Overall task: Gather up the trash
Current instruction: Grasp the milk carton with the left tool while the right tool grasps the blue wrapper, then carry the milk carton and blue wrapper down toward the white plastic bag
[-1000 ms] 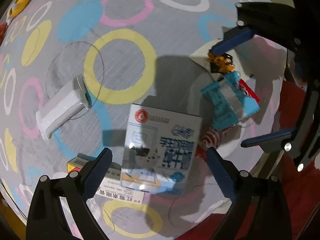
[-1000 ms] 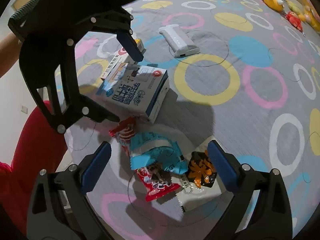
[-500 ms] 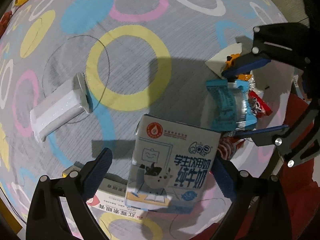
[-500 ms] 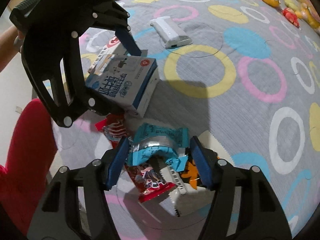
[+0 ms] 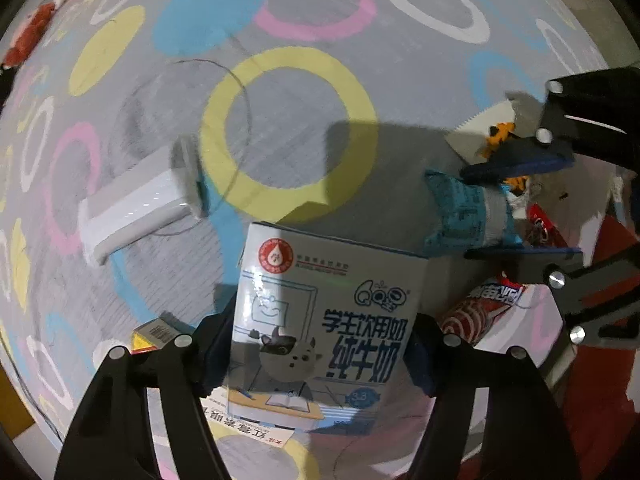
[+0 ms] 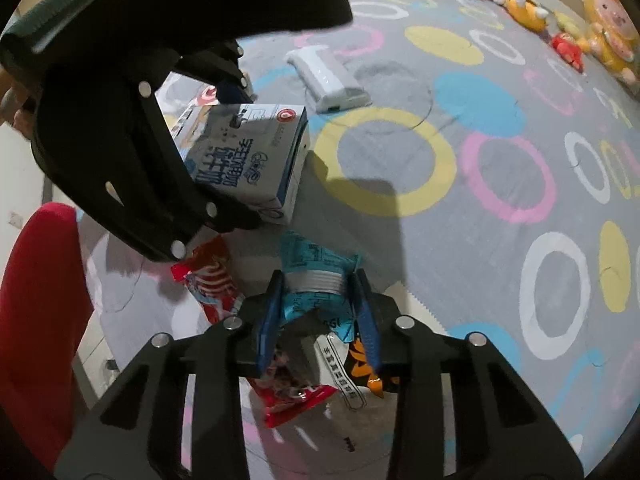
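1. Blue-and-white cardboard fills your left view: the milk carton (image 5: pixel 324 328) sits squarely between the fingers of your left gripper (image 5: pixel 320 356), which are closed against its two sides, printed face toward the camera.
2. Your right gripper (image 6: pixel 318 316) is narrowed onto the crumpled blue snack wrapper (image 6: pixel 314 276); the wrapper bulges out ahead of the blue pads (image 6: pixel 269 320).
3. Under that wrapper lie a red snack packet (image 6: pixel 294 396) and an orange-and-black packet (image 6: pixel 362 364), both on the ringed play mat (image 6: pixel 480 184).
4. A second red wrapper (image 6: pixel 210 280) lies just left of your right fingers, near the carton.
5. A white rectangular box (image 5: pixel 136 204) lies well apart on the mat, beyond the carton.
6. Plush toys (image 6: pixel 600 36) sit at the mat's far edge.
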The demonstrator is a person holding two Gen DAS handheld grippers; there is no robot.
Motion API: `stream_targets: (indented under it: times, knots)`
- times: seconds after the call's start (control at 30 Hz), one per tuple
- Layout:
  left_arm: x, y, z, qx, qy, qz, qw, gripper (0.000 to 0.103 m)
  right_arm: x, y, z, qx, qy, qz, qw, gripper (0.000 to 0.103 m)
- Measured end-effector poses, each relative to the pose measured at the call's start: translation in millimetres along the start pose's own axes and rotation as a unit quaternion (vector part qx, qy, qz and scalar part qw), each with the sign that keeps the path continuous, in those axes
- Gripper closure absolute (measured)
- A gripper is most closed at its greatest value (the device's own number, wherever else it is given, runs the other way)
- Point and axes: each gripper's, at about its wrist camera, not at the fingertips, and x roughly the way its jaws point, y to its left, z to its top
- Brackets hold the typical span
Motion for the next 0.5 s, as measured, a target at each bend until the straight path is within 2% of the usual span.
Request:
stream_targets:
  times: [0.2,0.5]
  knots:
    - [-13.4,13.2,-3.5,-0.047,-0.012,0.006,0.9988,0.035,-9.0,2.8,-1.2,0.017,-0.018,-0.05,0.998,0.07]
    - [-72.6,30.2,-28.9,-0.102,-0.053,0.019,0.9932,0.035,-95.1,-12.3,0.5,0.104,-0.106,-0.094,0.984,0.07]
